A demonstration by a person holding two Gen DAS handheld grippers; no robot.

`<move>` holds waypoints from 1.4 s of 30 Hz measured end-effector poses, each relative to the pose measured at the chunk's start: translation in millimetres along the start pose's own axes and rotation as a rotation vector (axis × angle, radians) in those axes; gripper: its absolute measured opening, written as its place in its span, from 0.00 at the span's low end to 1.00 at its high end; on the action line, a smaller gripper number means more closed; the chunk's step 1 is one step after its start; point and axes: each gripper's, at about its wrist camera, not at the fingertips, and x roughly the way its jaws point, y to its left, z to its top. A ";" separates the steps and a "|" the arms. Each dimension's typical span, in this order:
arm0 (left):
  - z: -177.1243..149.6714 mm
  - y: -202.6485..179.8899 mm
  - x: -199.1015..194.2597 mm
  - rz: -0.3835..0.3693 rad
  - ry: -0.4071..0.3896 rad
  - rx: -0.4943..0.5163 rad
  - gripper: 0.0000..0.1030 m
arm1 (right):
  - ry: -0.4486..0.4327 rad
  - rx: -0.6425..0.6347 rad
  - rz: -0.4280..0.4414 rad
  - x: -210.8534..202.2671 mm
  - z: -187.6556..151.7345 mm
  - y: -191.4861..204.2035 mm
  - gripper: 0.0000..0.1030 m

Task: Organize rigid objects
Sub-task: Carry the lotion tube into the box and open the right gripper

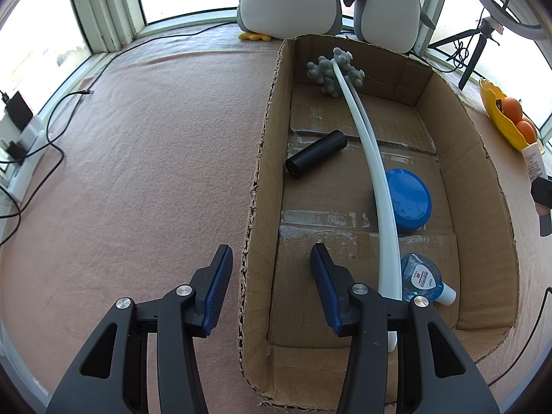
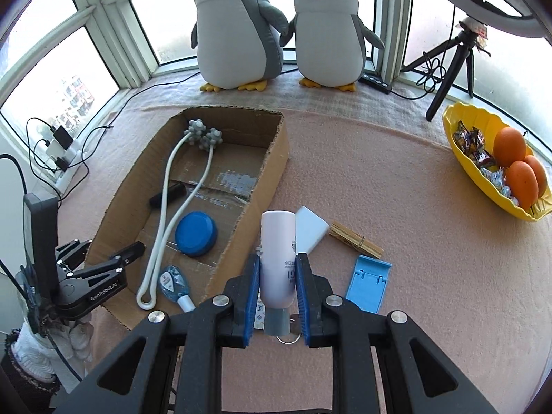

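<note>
Blue pads of the right gripper (image 2: pixel 277 276) are clamped narrow on a white bottle (image 2: pixel 277 241), and we are pointing steeply downward with its grey cap toward us and its rounded end away. Over on the left, the left gripper (image 1: pixel 270 276) also tilts steeply down, its jaws apart and straddling the near side wall of the cardboard box (image 1: pixel 252 207), pads clear of the card and holding nothing. Inside the box we see a white looped massager (image 1: pixel 365 145) with grey knobbly heads, a black cylinder (image 1: pixel 315 153), a blue disc (image 1: pixel 408 200) and a small clear blue bottle (image 1: pixel 419 281). Part of the massager's loop is hidden behind the left gripper's finger. Under the held bottle a metal key ring (image 2: pixel 288 338) peeks out, mostly covered, and we cannot tell whether the bottle's far end is clear of the cloth. Just beyond it lie a white block (image 2: pixel 310 229), a wooden peg (image 2: pixel 357 239) and a blue stand (image 2: pixel 369 283). Everything sits on a pink felt cover (image 2: pixel 379 179) before bright bay windows, with two plush penguins (image 2: pixel 238 34) at the back, a black tripod (image 2: pixel 452 65), and a yellow bowl (image 2: pixel 462 158) of oranges (image 2: pixel 509 146) and wrapped sweets.
</note>
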 end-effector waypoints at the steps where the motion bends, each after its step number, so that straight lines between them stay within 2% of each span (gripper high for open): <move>1: 0.0 0.0 0.0 0.000 0.000 0.000 0.45 | -0.005 -0.013 0.004 -1.3 0.9 5.1 0.18; 14: 0.2 0.7 0.1 0.000 0.000 0.001 0.45 | -0.007 -0.122 0.063 13.0 13.2 63.8 0.18; 26: -0.1 0.9 0.2 -0.001 0.000 0.000 0.45 | 0.011 -0.186 0.052 34.7 12.2 92.9 0.18; 35: -0.1 1.3 0.3 0.000 0.000 0.001 0.45 | 0.010 -0.223 0.047 35.4 10.4 99.3 0.18; 36: -0.1 1.3 0.3 0.000 0.000 0.001 0.45 | 0.007 -0.226 0.047 34.9 10.5 100.2 0.19; 38: -0.1 1.3 0.5 0.000 0.000 0.001 0.45 | 0.000 -0.231 0.046 33.3 10.2 102.2 0.36; 39: -0.1 1.3 0.4 0.000 0.000 0.001 0.45 | -0.004 -0.234 0.045 32.5 9.8 103.0 0.39; 42: -0.1 1.1 0.5 0.000 0.000 0.001 0.45 | -0.017 -0.236 0.040 29.8 9.2 103.4 0.41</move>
